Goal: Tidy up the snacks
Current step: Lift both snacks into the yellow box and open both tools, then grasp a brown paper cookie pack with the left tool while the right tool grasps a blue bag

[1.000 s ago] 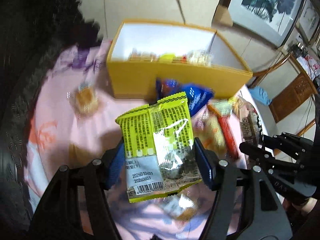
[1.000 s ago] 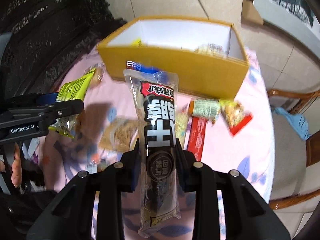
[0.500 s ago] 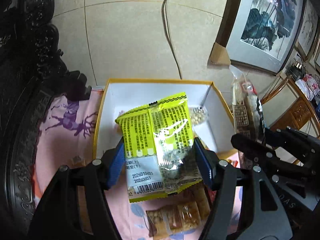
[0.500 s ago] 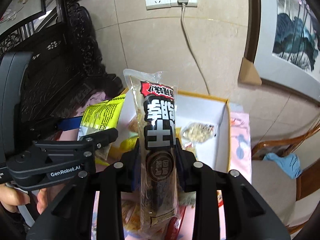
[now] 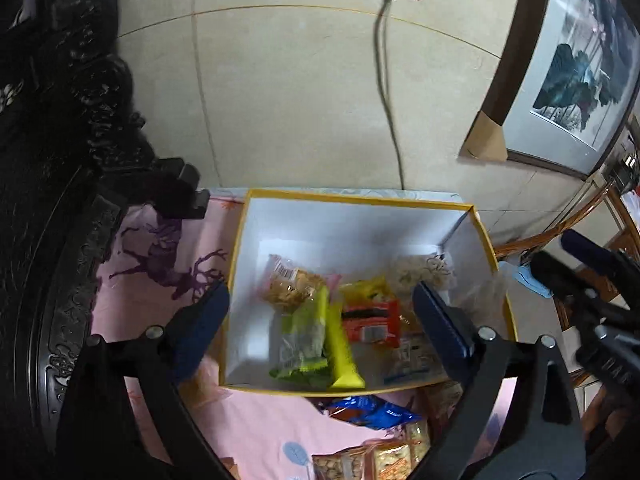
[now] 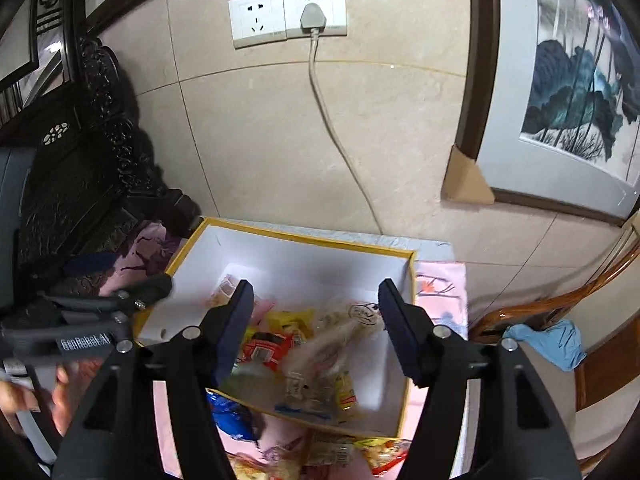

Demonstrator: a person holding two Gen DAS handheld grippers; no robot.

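Two handheld black grippers with blue-padded fingers are seen from their own wrist cameras, both poised above a box. Nearest the lens, the left gripper (image 5: 320, 320) is shown with its fingers spread wide and nothing between them; they have just been opening. The right gripper (image 6: 316, 328) is likewise parted and empty, its fingers having just been opening too, with a blurred clear long packet (image 6: 320, 360) caught below them, apparently dropping into the box.

Just beyond the fingers, on a pink patterned cloth over the tabletop (image 5: 256, 432), loose snacks are left: a blue foil packet (image 5: 368, 410) against the box's near wall, and clear packets of golden biscuits (image 5: 376, 460) nearer still.

Farther on, the yellow-rimmed cardboard box with white inside (image 5: 360, 196) is seen holding a lime-green packet (image 5: 304, 336), a yellow stick packet (image 5: 340, 356), a red packet (image 5: 370, 320) and pale biscuit packs.

These wrappers are judged light, soft and slippery, with crushable contents. Each is best pinched across its flat middle or along a sealed edge, with gentle pressure.

Behind, a beige tiled wall with sockets is visible.
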